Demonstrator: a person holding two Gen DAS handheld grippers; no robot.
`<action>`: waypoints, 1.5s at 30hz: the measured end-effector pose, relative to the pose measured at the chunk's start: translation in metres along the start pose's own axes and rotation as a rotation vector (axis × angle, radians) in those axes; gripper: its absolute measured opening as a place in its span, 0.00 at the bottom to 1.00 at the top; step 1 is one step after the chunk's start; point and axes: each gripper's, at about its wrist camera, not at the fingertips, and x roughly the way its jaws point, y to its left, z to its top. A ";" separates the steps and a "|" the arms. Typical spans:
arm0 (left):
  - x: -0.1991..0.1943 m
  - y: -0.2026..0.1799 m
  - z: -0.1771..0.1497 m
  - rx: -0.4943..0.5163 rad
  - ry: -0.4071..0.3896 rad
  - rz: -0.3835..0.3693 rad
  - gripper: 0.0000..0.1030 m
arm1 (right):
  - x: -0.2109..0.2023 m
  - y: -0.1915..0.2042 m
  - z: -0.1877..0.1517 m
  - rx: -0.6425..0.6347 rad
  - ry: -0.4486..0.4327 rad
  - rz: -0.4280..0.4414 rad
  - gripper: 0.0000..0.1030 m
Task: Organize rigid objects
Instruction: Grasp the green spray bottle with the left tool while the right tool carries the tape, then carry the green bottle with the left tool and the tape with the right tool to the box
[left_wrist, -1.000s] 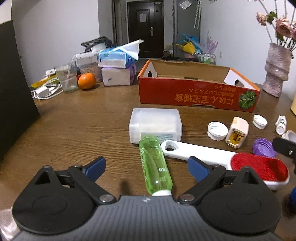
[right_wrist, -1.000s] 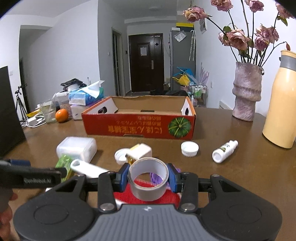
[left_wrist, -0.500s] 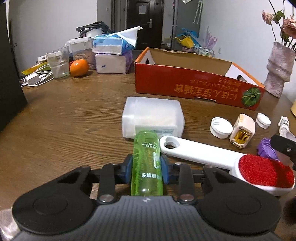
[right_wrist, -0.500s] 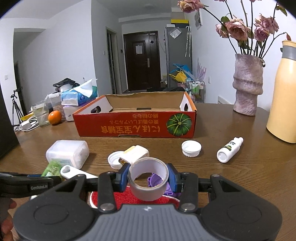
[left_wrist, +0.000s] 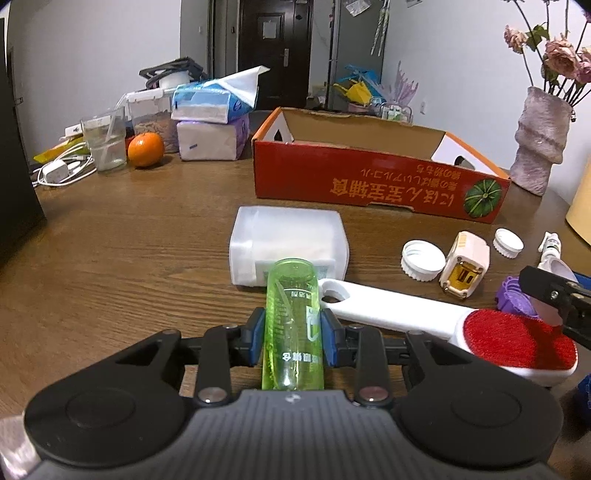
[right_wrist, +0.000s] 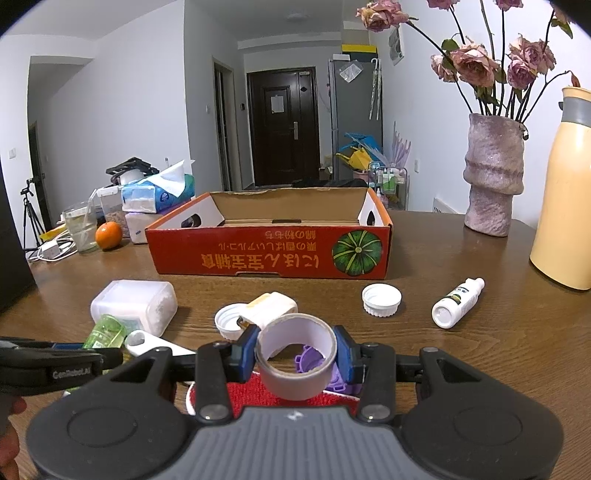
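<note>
My left gripper (left_wrist: 293, 341) is shut on a green transparent bottle (left_wrist: 293, 321) and holds it above the table, pointing away. My right gripper (right_wrist: 296, 356) is shut on a roll of grey tape (right_wrist: 295, 356), lifted above a red-padded lint brush (left_wrist: 424, 319). An open red cardboard box (right_wrist: 271, 254) stands ahead, also in the left wrist view (left_wrist: 369, 177). On the table lie a white plastic case (left_wrist: 288, 243), two white caps (left_wrist: 423, 260) (right_wrist: 381, 300), a cream charger (left_wrist: 465, 264), a purple lid (left_wrist: 515, 299) and a small white bottle (right_wrist: 458, 308).
At the far left stand tissue packs (left_wrist: 212, 122), an orange (left_wrist: 146, 149), a plastic cup (left_wrist: 105, 142) and cables (left_wrist: 61, 171). A pink vase with flowers (right_wrist: 493, 184) and a yellow flask (right_wrist: 565, 206) stand at the right. A black screen edge (left_wrist: 16, 206) is at the left.
My left gripper closed on the green bottle and lifted it off the table. My right gripper kept hold of the tape roll and rose slightly.
</note>
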 end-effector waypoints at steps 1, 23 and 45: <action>-0.002 0.000 0.000 0.001 -0.008 -0.005 0.31 | -0.001 0.000 0.000 0.001 -0.003 -0.001 0.40; -0.056 -0.018 0.020 0.027 -0.177 -0.078 0.31 | -0.016 -0.004 0.016 0.028 -0.065 0.000 0.40; -0.066 -0.043 0.095 0.034 -0.325 -0.092 0.31 | -0.020 -0.004 0.091 -0.034 -0.211 -0.022 0.40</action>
